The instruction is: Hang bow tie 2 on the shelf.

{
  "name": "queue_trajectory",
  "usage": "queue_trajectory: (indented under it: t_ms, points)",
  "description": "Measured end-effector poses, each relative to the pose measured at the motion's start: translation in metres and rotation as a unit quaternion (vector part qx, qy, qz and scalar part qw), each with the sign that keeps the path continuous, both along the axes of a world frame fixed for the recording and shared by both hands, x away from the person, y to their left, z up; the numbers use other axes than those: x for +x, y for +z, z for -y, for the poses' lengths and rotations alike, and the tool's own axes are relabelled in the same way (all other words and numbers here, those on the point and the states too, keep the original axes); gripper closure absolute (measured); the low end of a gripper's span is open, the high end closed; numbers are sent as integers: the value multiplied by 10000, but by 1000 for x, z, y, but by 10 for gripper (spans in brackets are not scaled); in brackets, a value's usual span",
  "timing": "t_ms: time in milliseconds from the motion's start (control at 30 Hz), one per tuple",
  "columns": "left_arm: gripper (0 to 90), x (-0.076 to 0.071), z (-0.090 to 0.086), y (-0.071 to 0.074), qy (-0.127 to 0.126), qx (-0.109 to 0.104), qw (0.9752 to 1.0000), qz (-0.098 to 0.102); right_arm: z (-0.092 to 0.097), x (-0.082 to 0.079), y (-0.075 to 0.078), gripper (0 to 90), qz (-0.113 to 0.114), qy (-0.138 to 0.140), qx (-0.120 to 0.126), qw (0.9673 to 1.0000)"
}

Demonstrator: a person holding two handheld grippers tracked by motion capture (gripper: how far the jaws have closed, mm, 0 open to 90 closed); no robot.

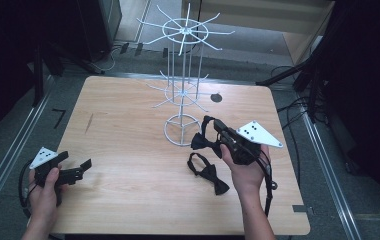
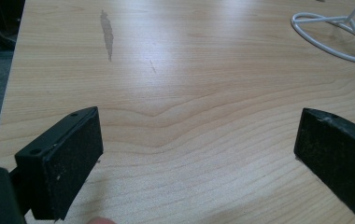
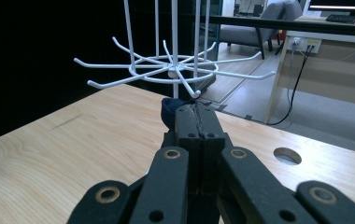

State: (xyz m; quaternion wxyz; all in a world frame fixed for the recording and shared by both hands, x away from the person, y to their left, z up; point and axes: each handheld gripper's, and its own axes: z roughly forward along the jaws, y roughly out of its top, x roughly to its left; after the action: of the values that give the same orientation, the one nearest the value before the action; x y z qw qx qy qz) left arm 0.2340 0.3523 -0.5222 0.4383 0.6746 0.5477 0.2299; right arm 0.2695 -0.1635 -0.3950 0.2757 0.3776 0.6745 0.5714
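Note:
My right gripper (image 1: 213, 136) is shut on a black bow tie (image 1: 200, 141) and holds it just above the table, close to the base of the white wire rack (image 1: 182, 131). In the right gripper view the jaws (image 3: 197, 112) are pressed together with dark fabric (image 3: 167, 113) poking out at their tip. The rack's lower ring of hooks (image 3: 171, 72) stands right ahead. A second black bow tie (image 1: 208, 173) lies flat on the table beside my right hand. My left gripper (image 1: 82, 169) rests open near the table's front left corner. Bare wood shows between its pads (image 2: 199, 140).
The rack has two tiers of thin hooks, the upper tier (image 1: 185, 31) standing tall above the wooden table (image 1: 128, 130). A round cable hole (image 1: 216, 98) sits behind the rack. The rack's ring base (image 2: 334, 32) lies far ahead of the left gripper.

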Motion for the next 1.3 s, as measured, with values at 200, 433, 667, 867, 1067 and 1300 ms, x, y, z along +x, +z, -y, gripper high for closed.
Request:
queue_trajectory:
  t_ms: [200,433,667,867,1067,1300]
  points:
    - [16,-1,0,0,13,-24,10000,19,-2,3,2,900,9,-1,22,10000]
    - [16,-1,0,0,29,-15,10000,-8,2,8,10,900,46,-14,152,9999]
    - [16,0,0,0,34,-26,10000,-39,1,15,14,900,81,60,203,9997]
    - [16,-1,0,0,45,-2,10000,-15,-1,30,14,900,-18,98,233,9997]
    - [16,-1,0,0,25,2,10000,-27,-3,39,9,900,-144,92,254,9995]
    - [16,-1,0,0,25,28,10000,-20,-3,50,3,900,-331,116,358,9987]
